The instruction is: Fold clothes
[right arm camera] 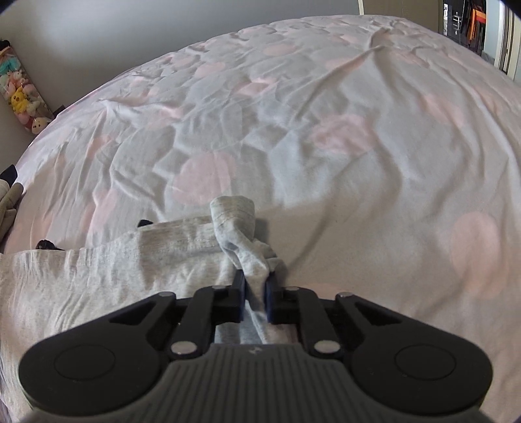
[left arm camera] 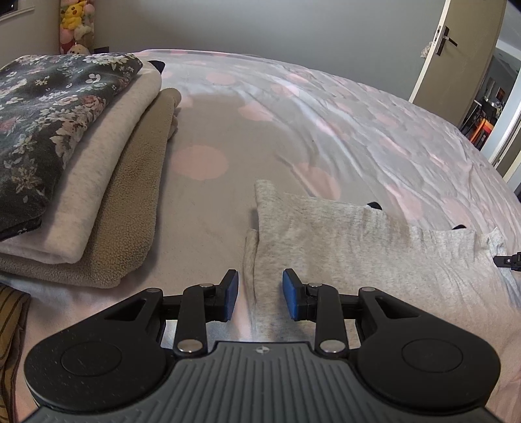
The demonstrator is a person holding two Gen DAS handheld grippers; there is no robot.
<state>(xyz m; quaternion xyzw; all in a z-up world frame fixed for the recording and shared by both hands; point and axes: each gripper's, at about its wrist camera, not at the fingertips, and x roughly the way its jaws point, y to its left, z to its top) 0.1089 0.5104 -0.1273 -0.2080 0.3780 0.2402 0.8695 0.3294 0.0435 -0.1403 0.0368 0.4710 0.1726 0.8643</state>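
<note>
A light grey knit garment (left arm camera: pixel 358 247) lies partly folded on the bed, with small dark bits showing at its far edge. My left gripper (left arm camera: pixel 260 294) is open, its blue pads (left arm camera: pixel 232 294) straddling the garment's left folded edge without pinching it. In the right wrist view the same grey garment (right arm camera: pixel 97 276) spreads to the left, and my right gripper (right arm camera: pixel 254 289) is shut on a bunched corner of it (right arm camera: pixel 237 224) that stands up beyond the fingers. The right gripper's tip (left arm camera: pixel 508 260) shows at the left view's right edge.
A stack of folded clothes (left arm camera: pixel 75 169), with floral, cream and tan layers, sits on the bed at left. The bedsheet (right arm camera: pixel 325 130) is pale with pink dots and wrinkled. Plush toys (left arm camera: pixel 76 22) hang by the wall. An open door (left arm camera: pixel 456 48) stands at right.
</note>
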